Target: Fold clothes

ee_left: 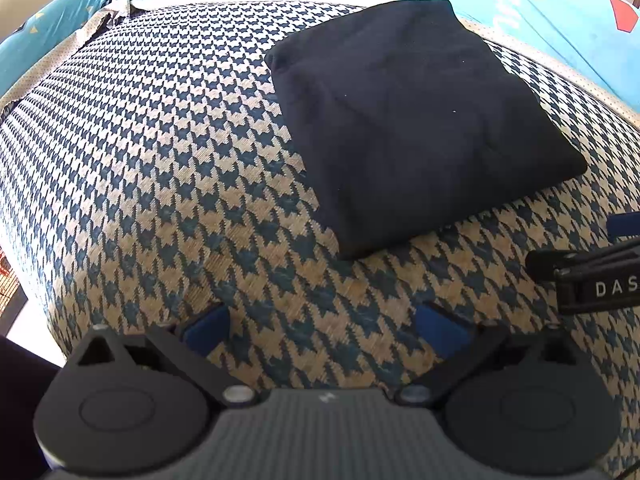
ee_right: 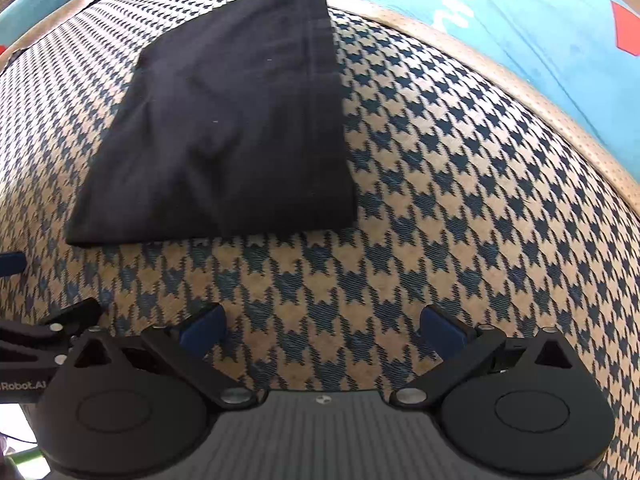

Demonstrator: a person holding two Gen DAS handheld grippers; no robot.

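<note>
Your left tongs (ee_left: 324, 330) hang low over the houndstooth cushion (ee_left: 160, 184), fingers spread wide with nothing between them, the blue pads (ee_left: 208, 330) hovering just above the weave. Your right tongs (ee_right: 322, 330) sit in much the same pose: level, low, spread apart and empty, pointing forward across the cushion (ee_right: 460, 208).

The two tools are side by side. In your left view the right tool shows at the near right edge, a black body lettered "DAS" (ee_left: 592, 280). In your right view the left tool pokes in at the near left edge (ee_right: 44, 332).

Beyond both tongs lies the black garment (ee_left: 420, 120), folded into a flat, roughly rectangular packet on the cushion. It is clear of both tongs, with bare houndstooth between. From your left tongs it lies ahead and to the right, its near corner angled toward you. From your right tongs the garment (ee_right: 224, 120) lies ahead and to the left, its right edge straight and running away from you, its near edge close to square with the view.

Farther back, past a tan perforated border (ee_right: 520, 92), a light blue printed cloth (ee_left: 560, 24) runs along the far and right sides.
</note>
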